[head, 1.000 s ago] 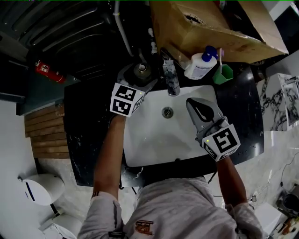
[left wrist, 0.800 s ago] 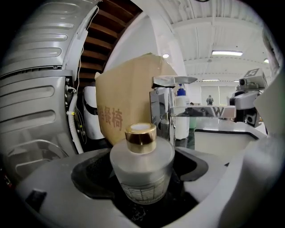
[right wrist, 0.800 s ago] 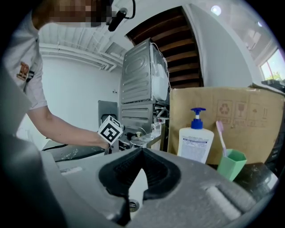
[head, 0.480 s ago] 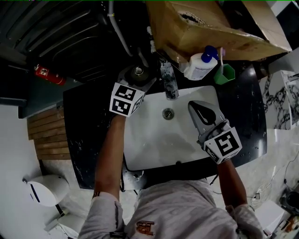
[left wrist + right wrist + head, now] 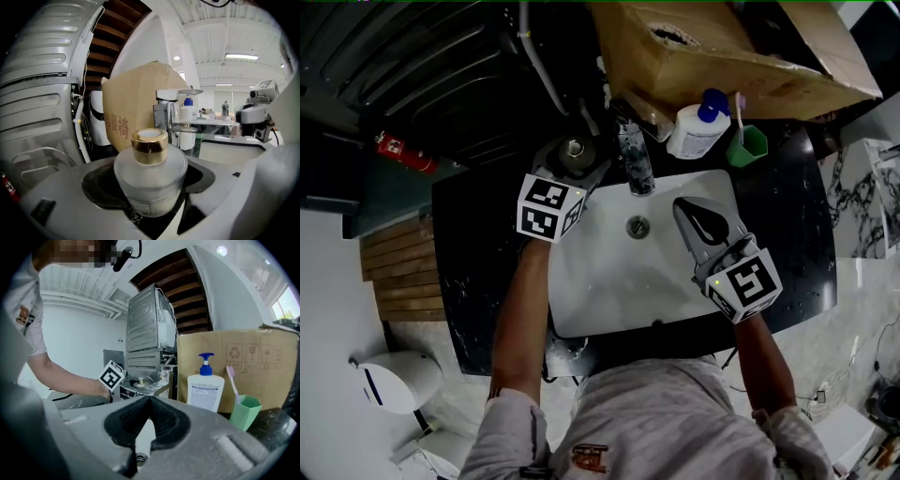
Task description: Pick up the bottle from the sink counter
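Note:
The bottle (image 5: 574,147) is a short frosted glass one with a gold cap (image 5: 149,146), at the back left of the black sink counter (image 5: 473,253). My left gripper (image 5: 573,161) has its jaws around the bottle's body and they are closing on it, pads against the glass on both sides. The right gripper view shows it far off by the marker cube. My right gripper (image 5: 690,210) hangs over the white sink basin (image 5: 581,300), shut with nothing in it; its dark pads (image 5: 154,420) meet at the tips.
A chrome faucet (image 5: 634,155) stands right of the bottle. Behind the basin are a white pump bottle (image 5: 697,129), a green cup (image 5: 748,146) with a toothbrush, and a cardboard box (image 5: 722,52). A red extinguisher (image 5: 401,150) lies at the far left.
The left gripper's jaws have drawn in around the bottle, and gripper and bottle have shifted slightly toward me. The right gripper stays over the basin.

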